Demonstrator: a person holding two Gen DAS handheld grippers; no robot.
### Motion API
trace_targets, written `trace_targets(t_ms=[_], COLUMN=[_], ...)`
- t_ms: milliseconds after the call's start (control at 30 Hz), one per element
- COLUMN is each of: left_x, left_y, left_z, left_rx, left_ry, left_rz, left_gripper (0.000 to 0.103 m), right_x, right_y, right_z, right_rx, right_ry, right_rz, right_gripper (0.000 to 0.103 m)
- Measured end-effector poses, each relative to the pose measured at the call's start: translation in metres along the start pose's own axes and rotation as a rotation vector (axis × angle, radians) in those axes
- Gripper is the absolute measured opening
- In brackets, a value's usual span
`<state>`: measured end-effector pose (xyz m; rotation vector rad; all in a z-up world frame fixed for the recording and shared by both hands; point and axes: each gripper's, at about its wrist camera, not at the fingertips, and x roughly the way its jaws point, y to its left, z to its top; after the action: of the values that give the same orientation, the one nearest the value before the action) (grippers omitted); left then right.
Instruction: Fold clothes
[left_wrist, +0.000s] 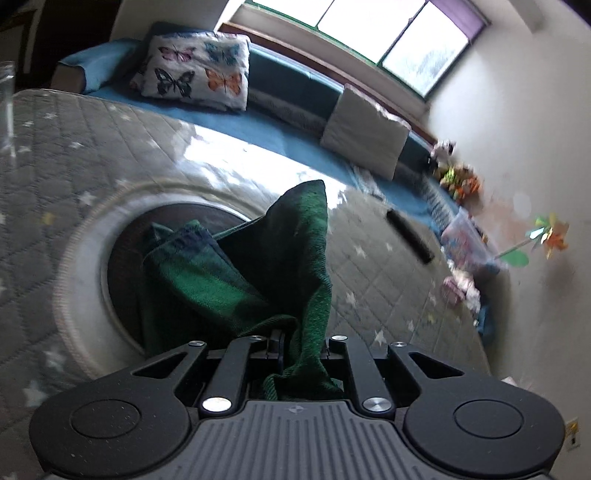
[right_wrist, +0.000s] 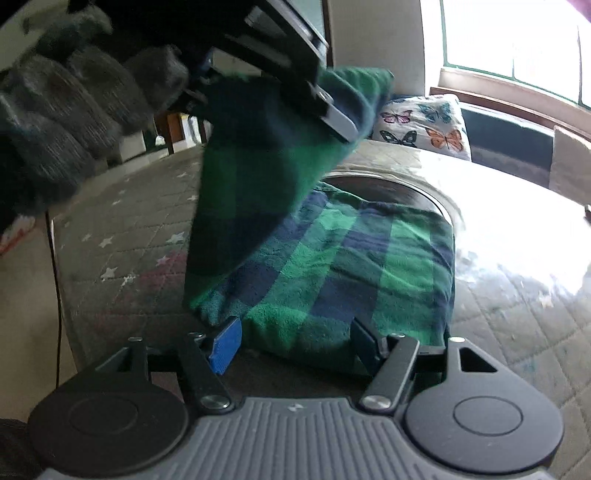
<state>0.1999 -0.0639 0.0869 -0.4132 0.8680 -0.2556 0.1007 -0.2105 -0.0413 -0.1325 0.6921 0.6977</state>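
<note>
Green-and-blue checked cloth (right_wrist: 343, 266) lies partly folded on the quilted mat (right_wrist: 122, 229), over its dark round patch (left_wrist: 125, 258). The left gripper (left_wrist: 295, 345) is clenched on one cloth edge, lifted above the rest. The right gripper (right_wrist: 295, 343) stands released at the near edge. Bare mat surrounds the cloth.

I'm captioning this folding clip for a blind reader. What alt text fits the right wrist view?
A green and blue plaid cloth lies folded on a quilted mat, and the left gripper, held by a gloved hand, lifts one corner of it. The right gripper sits open at the cloth's near edge; a butterfly pillow lies behind.
</note>
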Motion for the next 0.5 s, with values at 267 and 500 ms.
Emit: trace_targets(t_ms=[267,500], left_x=[0.053,0.077], left_y=[-0.025,-0.034], left_z=[-0.017,-0.025], left_rx=[0.01,0.012], left_ry=[0.095,0.13], left_rz=[0.022,0.037], left_gripper=[0.027,0.038], right_x=[-0.003,-0.005], right_y=[-0.029,-0.042], right_z=[-0.011,-0.016], right_rx=[0.084,0.117], right_ry=[-0.013,-0.027], right_rz=[0.044,0.09], right_gripper=[0.068,0.069])
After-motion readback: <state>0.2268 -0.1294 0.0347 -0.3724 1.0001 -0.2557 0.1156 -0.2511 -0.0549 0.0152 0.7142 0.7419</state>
